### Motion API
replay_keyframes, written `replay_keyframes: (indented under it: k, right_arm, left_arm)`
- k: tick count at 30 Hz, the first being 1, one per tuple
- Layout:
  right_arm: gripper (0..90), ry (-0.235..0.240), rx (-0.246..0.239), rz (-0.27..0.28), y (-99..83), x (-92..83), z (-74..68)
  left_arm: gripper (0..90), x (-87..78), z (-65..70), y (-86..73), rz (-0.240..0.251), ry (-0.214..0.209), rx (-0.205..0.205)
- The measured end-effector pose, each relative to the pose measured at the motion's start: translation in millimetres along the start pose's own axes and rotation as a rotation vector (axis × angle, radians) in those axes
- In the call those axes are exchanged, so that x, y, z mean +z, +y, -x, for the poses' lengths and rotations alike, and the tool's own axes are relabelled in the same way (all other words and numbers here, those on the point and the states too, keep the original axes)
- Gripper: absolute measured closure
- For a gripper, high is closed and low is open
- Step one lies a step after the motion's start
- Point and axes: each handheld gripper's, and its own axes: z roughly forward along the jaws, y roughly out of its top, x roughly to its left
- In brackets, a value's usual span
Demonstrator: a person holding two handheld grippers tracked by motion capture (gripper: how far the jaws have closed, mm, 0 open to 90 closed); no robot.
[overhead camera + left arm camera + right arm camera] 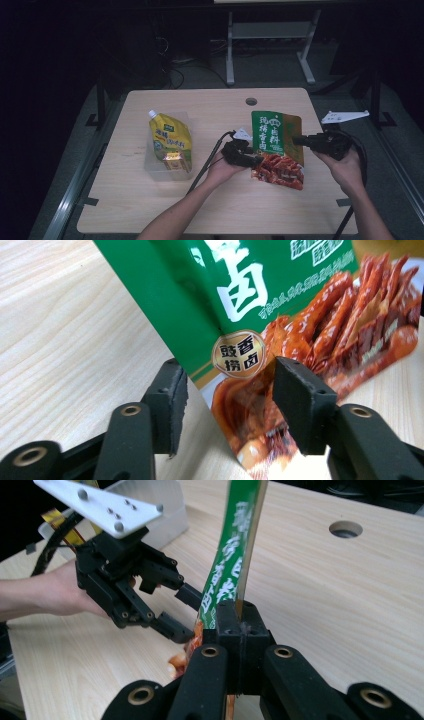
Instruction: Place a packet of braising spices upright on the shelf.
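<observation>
Right gripper (239, 625): the two black jaws are pressed flat together on the edge of the green-and-red seasoning packet (231, 565), which stands on edge between them and rises out of the top of the right gripper view. Left gripper (227, 405): its jaws stand apart on either side of the packet's lower corner, where the printed picture of red braised meat and a round gold label lie; the left pad (172, 400) sits just beside the green margin and the right pad (300, 400) lies over the printed meat, and whether either pad presses on the film cannot be told. In the high view the left gripper (250, 159) meets the packet (276, 149) at its lower left edge, while the right gripper (300, 141) holds its right edge, so the packet lies between the two hands, right of centre on the light wooden table (125, 200). Farther left, well apart from the packet, a yellow spouted pouch (170, 140) rests in a clear plastic tray (150, 167). A round cable hole (251, 101) lies near the table's far edge, beyond the packet.
</observation>
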Motion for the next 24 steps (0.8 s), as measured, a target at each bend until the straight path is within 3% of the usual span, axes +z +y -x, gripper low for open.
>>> replay_keyframes:
  k: [7, 13, 24]
  right_arm:
    - [90.0, 0.023, -0.018, 0.023, 14.9, -2.6, -13.6]
    - [90.0, 0.004, -0.046, 0.035, 26.3, -1.9, -22.6]
    - [90.0, -0.034, -0.077, 0.058, 50.1, 8.8, -33.7]
  left_arm:
    - [41.9, -3.9, -1.6, -4.7, -0.007, 0.012, -0.022]
    - [38.7, -8.6, -0.1, -8.1, -0.011, 0.023, -0.029]
    - [36.4, -24.6, 13.8, -17.9, -0.013, 0.035, 0.041]
